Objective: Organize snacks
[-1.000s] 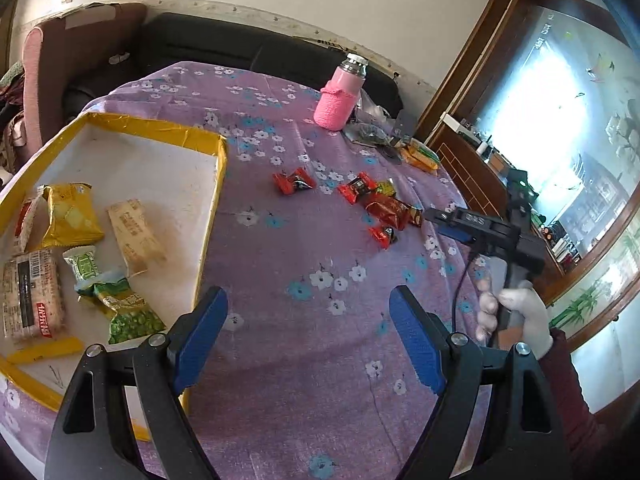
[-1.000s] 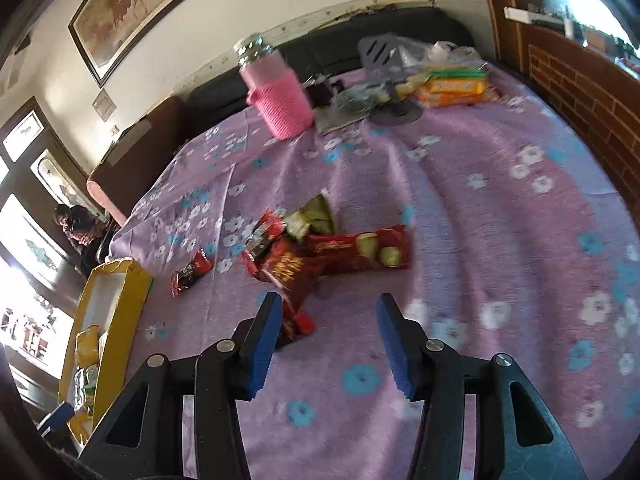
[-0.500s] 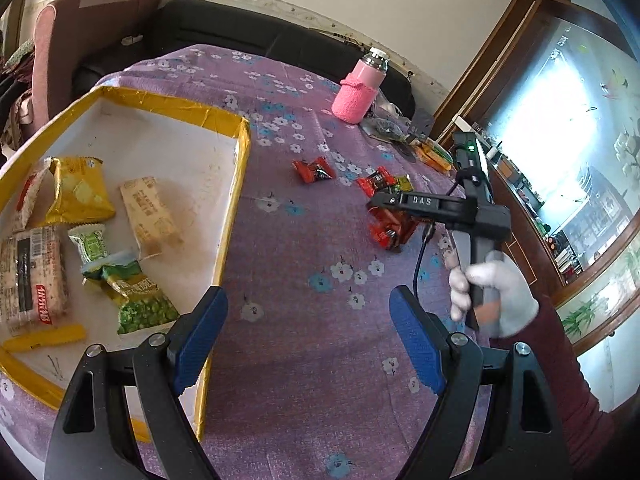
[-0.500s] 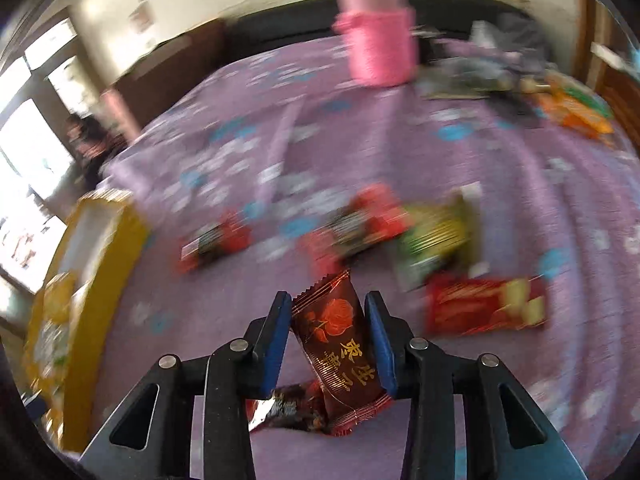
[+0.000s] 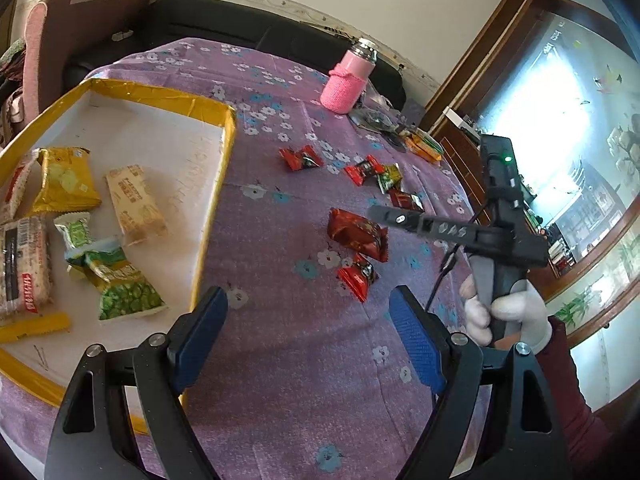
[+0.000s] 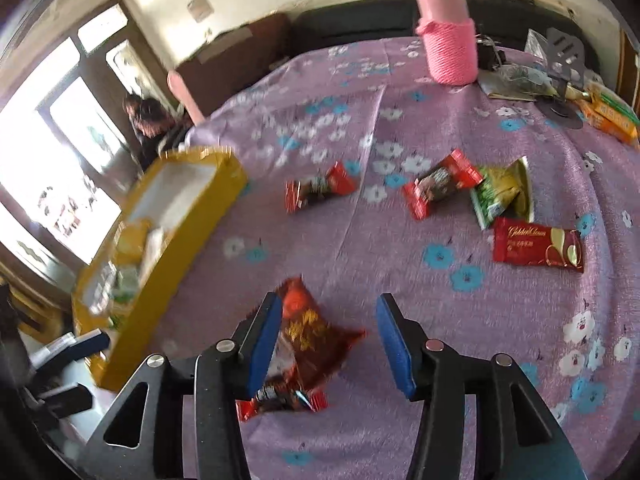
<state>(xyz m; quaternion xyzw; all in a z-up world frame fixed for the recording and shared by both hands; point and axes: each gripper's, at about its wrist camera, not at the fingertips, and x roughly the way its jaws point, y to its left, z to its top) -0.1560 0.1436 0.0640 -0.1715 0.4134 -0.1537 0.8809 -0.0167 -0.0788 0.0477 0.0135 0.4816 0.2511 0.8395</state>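
My right gripper (image 6: 328,336) hovers over the purple flowered cloth, its jaws opening. A dark red snack packet (image 6: 308,340) sits between them, leaning by the left pad and clear of the right one. Under it lies a small red candy (image 6: 280,400). In the left wrist view that packet (image 5: 358,234) shows just below the right gripper's fingertips (image 5: 380,214), held by a white-gloved hand (image 5: 504,312). My left gripper (image 5: 308,332) is open with nothing in it, beside the right rim of the yellow-edged tray (image 5: 224,168), which holds several packets.
Loose on the cloth lie a red candy (image 6: 320,190), another red one (image 6: 440,184), a green-yellow packet (image 6: 502,196) and a red flat packet (image 6: 536,246). A pink-sleeved bottle (image 6: 448,40) and clutter stand at the far side. A dark sofa lies beyond the table.
The right gripper shut on the dark red packet, lifted it and carried it left toward the tray. Now its jaws stand wider and the packet hangs loose. The left gripper stayed put.
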